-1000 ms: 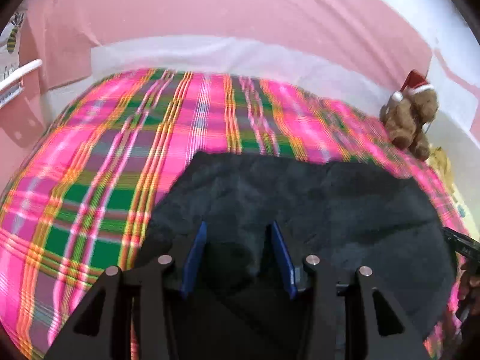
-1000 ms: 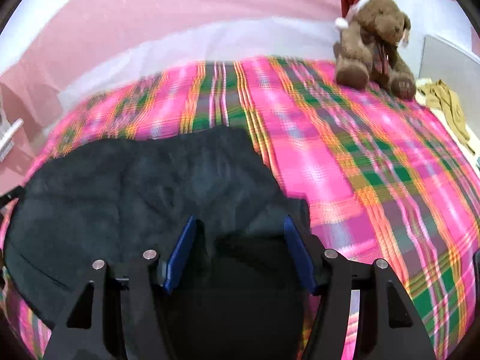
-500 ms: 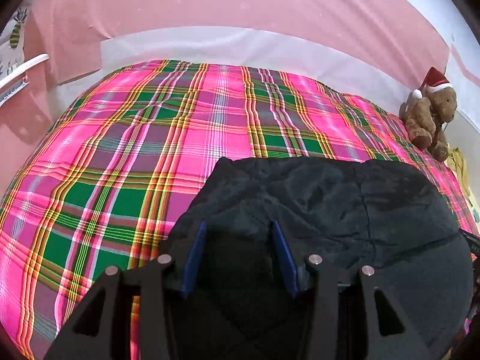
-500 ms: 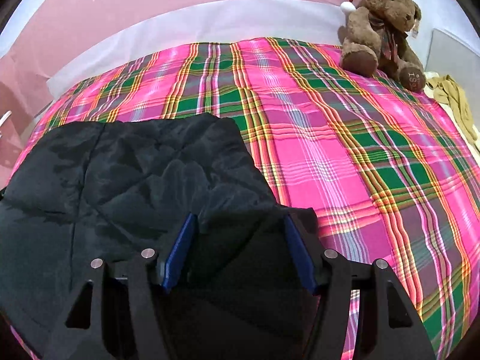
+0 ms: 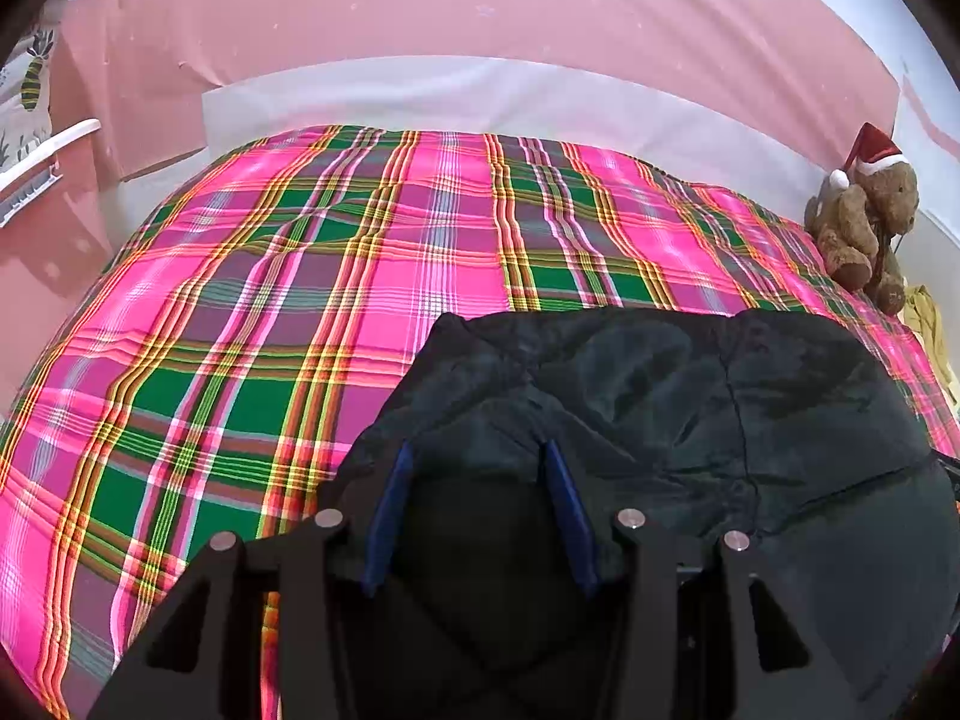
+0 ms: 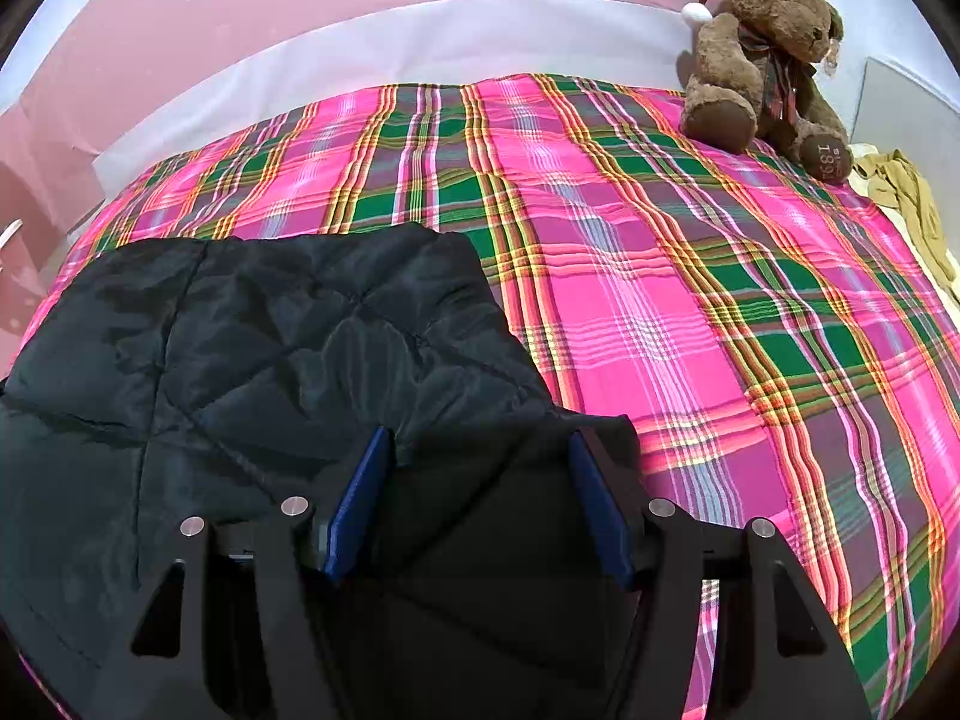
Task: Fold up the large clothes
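Jacket (image 6: 252, 360) near edge hidden beneath both grippers.

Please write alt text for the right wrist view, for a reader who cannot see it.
A dark quilted garment lies on a pink and green plaid blanket, bunched between the right gripper's blue fingers. A brown teddy bear in a Santa hat sits at the far corner.

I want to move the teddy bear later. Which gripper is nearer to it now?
Right. The right gripper has the bear close ahead; from the left gripper the bear sits far off.
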Motion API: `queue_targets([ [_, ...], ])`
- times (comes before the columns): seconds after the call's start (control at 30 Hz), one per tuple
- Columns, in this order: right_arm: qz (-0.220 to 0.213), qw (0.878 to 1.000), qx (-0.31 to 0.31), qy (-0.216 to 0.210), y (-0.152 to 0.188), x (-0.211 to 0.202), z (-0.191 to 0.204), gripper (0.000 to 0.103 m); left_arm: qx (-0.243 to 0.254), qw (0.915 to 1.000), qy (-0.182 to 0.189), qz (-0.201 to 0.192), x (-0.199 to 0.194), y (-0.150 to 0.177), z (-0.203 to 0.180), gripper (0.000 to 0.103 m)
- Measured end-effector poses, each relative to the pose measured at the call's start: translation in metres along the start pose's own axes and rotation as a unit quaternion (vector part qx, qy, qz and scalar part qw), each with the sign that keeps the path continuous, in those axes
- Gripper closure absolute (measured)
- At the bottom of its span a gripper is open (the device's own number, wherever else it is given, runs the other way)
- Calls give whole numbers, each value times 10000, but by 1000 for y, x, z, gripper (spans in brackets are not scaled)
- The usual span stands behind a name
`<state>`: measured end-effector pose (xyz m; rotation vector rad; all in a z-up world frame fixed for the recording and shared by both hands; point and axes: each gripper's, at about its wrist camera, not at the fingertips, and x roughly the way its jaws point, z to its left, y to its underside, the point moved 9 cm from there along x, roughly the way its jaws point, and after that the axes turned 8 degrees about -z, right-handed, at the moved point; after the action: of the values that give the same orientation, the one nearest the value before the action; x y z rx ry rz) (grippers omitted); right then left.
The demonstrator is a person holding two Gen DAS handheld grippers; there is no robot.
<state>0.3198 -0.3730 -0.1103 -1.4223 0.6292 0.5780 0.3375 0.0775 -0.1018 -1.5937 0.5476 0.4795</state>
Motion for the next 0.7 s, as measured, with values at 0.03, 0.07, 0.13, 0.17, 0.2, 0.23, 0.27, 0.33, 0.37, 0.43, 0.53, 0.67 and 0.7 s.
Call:
queue_targets([
  [0.03, 8, 10000, -6, 16, 0, 0, 1, 42, 9, 10000, -9, -8, 0, 0, 0, 53],
  [0.07, 20, 10000, -21, 30, 0, 0, 1, 42, 13, 10000, -11, -4, 1, 0, 1, 53],
  [0.13, 68, 10000, 0, 56, -4, -3, 0, 42, 13, 10000, -12, 11, 1, 0, 1, 53],
  [0.17, 97, 9999, 8, 77, -9, -7, -1, 41, 15, 10000, -27, 48, 0, -2, 2, 53],
  [0.2, 60, 9999, 4, 107, -17, -16, -2, 41, 3, 9999, -45, 102, -3, -4, 3, 53],
  [0.23, -16, 10000, -1, 94, -24, -22, -3, 41, -47, 9999, -32, 139, -7, -8, 2, 54],
  [0.27, -128, 9999, 0, 47, -32, -30, -3, 41, -127, 9998, 45, 145, -14, -15, 3, 54],
  [0.33, -170, 9998, 29, -64, -48, -36, 2, 41, -170, 9997, 148, 103, -21, -28, 1, 54],
  [0.37, -116, 9999, 19, -117, -53, -34, 6, 42, -136, 9997, 177, 86, -22, -37, -2, 54],
  [0.43, 109, 9997, -80, -197, -60, -20, 16, 41, 23, 9999, 154, 45, -17, -50, -10, 54],
  [0.53, 462, 9987, -137, -161, -58, 11, 20, 42, 192, 9991, 92, 373, 16, -51, -18, 54],
  [0.67, 922, 9955, -40, -197, -40, 43, 14, 42, 74, 9968, -43, 792, 54, -31, -9, 53],
  [0.7, 944, 9953, -2, -220, -37, 45, 13, 41, -8, 9969, -15, 781, 57, -29, -8, 52],
])
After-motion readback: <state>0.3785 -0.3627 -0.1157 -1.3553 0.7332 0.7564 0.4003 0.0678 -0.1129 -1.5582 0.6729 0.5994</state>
